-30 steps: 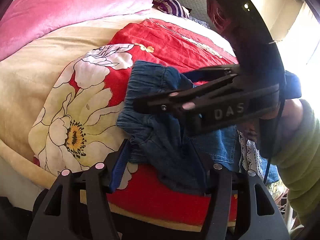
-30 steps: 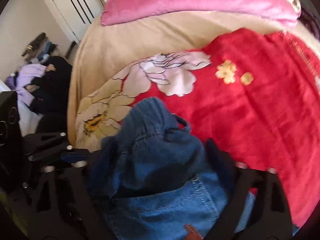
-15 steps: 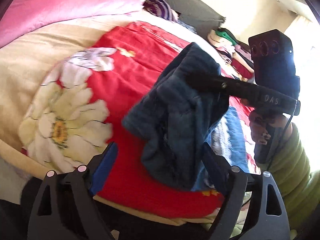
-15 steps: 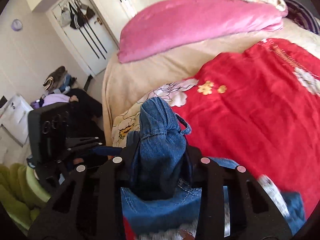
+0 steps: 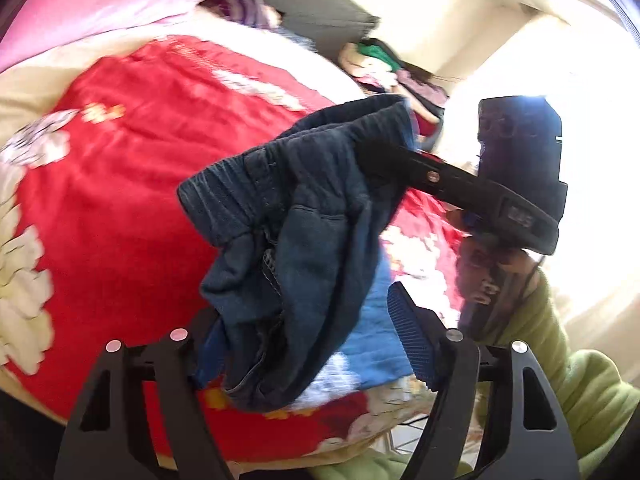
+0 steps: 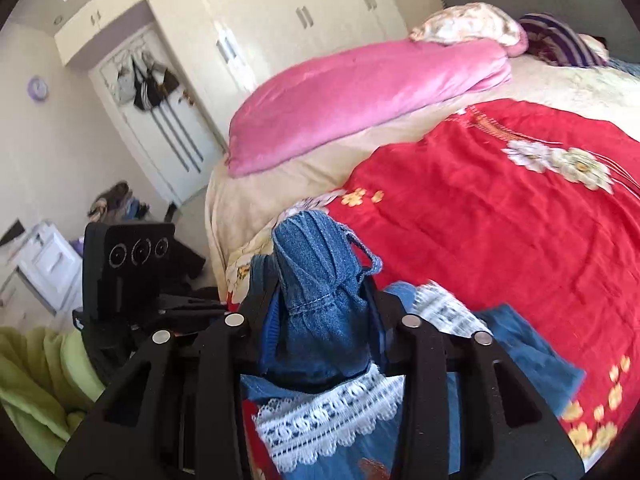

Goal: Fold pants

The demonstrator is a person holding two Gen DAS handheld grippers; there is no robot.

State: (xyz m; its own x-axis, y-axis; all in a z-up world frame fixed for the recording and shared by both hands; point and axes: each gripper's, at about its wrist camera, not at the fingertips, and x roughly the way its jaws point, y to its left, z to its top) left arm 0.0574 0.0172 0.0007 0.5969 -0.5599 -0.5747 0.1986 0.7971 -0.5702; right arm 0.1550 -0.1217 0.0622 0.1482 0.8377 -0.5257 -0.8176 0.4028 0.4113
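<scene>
Aloft, right gripper point(image 6: 320, 312) pinching pants point(image 6: 316, 272).

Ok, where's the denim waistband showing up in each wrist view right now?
Left wrist: the waistband runs across the centre, lifted above the bed, its far end pinched in the right gripper.
Right wrist: the waistband stands bunched low at centre, between that gripper's fingers.
Shared landmark: the pink quilt, top left there, upper centre here.
</scene>
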